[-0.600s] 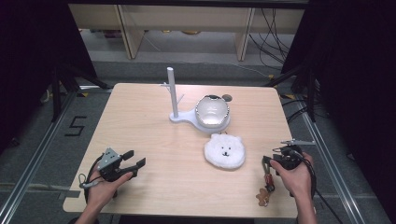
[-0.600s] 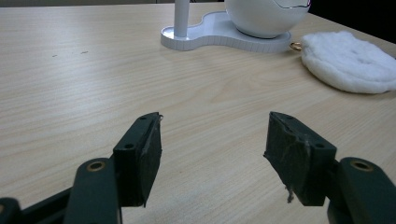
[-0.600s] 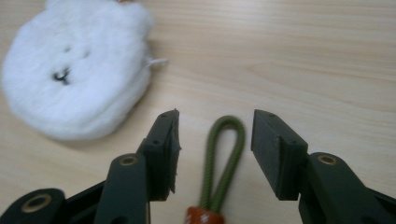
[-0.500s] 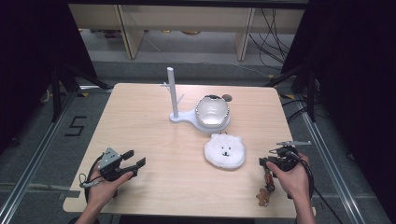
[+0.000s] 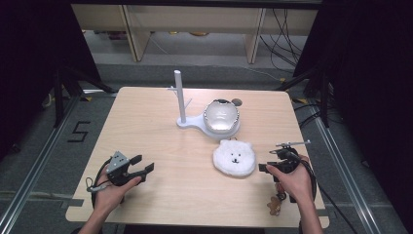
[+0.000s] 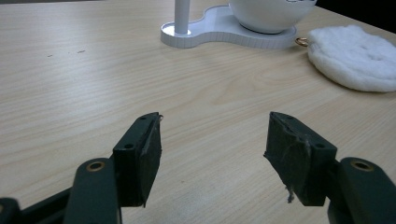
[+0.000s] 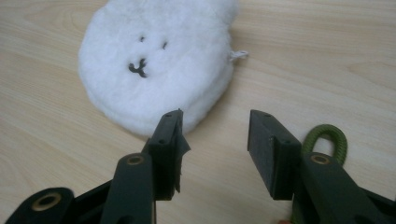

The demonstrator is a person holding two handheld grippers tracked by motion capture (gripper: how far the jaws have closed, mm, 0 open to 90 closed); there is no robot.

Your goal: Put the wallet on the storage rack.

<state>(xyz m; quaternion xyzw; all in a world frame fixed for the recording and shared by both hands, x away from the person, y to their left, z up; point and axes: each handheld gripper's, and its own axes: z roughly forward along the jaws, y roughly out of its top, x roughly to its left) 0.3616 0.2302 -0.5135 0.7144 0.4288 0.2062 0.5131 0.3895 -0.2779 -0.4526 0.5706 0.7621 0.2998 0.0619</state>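
Overhead and gripper-mounted views of a light wooden table (image 5: 160,122). Near the far centre stands a white plastic stand with an upright post and short side pegs (image 5: 180,100), its flat base (image 6: 205,35) carrying a white, glossy domed bowl-like object (image 5: 221,117) just beside the post. Nearer the person, and just apart from that base, lies a round, white, fluffy plush pouch with a small stitched animal face and two small ears (image 5: 234,157); in the right gripper view its face is legible and a small white loop (image 7: 238,55) projects from its edge, while in the left gripper view a small gold ring (image 6: 301,42) is seen at its far side. The left gripper (image 5: 143,165), held in the person's left hand (image 5: 111,192) at the near left of the table, has its two black jaws spread wide with nothing but bare tabletop between them. The right gripper (image 7: 214,140), held in the right hand (image 5: 293,183) at the near right, points toward the pouch with its jaws parted to a moderate gap and empty, one jaw tip just short of the pouch's near edge. A green corded loop (image 7: 327,140) lies on the table beside the right gripper's other jaw, and a small brown trinket (image 5: 274,207) rests near the table's front edge by the right hand.
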